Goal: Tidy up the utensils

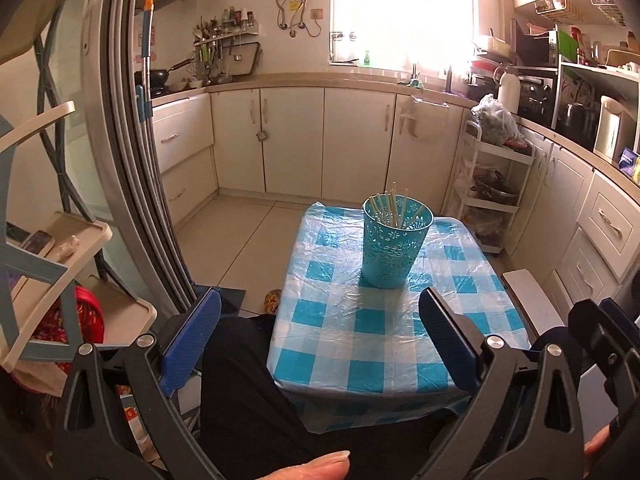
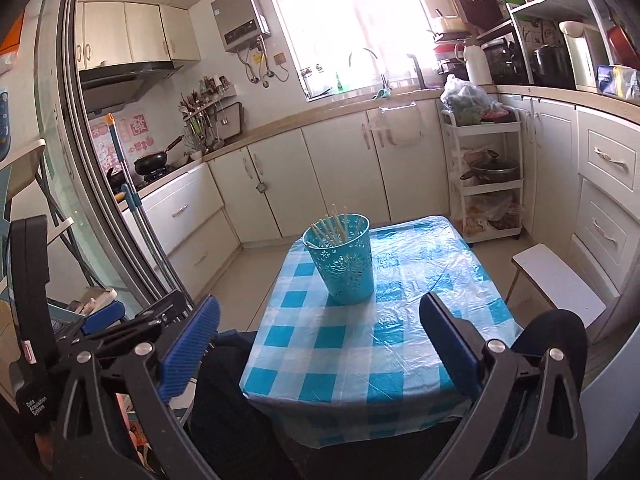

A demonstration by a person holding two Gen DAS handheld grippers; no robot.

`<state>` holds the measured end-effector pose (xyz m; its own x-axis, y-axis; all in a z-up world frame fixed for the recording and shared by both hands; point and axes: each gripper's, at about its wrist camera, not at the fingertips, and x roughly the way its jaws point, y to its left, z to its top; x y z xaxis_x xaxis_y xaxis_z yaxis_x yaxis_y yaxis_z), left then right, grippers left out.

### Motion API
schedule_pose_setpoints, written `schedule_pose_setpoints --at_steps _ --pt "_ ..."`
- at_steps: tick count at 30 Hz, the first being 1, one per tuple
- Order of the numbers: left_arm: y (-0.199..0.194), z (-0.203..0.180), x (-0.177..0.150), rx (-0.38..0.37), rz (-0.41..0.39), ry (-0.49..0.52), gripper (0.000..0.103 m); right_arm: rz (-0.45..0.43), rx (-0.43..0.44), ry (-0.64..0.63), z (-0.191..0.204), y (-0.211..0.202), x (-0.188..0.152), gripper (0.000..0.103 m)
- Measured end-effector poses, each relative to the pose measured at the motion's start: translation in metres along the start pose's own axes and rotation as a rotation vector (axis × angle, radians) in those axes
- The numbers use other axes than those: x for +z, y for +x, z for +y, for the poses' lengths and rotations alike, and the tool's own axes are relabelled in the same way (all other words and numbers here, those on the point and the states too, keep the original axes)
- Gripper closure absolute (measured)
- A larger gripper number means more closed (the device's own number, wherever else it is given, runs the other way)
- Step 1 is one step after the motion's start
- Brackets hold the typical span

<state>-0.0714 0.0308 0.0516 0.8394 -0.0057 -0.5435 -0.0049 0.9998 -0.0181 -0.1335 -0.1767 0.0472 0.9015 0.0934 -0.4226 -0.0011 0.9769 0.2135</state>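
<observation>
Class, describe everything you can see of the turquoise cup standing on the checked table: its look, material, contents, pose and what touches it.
The turquoise cup is a round holder, wider at the rim than at the base, seemingly plastic, its wall pierced with small flower cut-outs. It stands upright on the blue-and-white checked table cover, toward the far half. Pale chopsticks lean inside it, tips above the rim. Nothing else touches it; both hand-held grippers are open and short of it.

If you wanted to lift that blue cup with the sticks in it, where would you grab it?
Probably low on the wall of the blue cup, coming in level from the near side with the right gripper, fingers either side. It stands upright on the checked tablecloth and narrows toward its base, so the wide-open jaws fit there. The chopsticks poke above the rim, making a top grab awkward.
</observation>
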Motion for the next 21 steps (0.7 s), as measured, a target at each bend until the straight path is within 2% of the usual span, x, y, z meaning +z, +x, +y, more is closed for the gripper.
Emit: schedule_pose_setpoints --at_steps 7,21 --pt "-0.020 0.001 -0.001 0.007 -0.041 0.003 0.008 -0.036 0.005 -0.029 0.007 -0.016 -0.002 0.007" --pt "-0.038 0.004 -0.004 -0.013 -0.075 -0.010 0.008 -0.069 0.004 -0.070 0.019 -0.031 -0.004 0.007"
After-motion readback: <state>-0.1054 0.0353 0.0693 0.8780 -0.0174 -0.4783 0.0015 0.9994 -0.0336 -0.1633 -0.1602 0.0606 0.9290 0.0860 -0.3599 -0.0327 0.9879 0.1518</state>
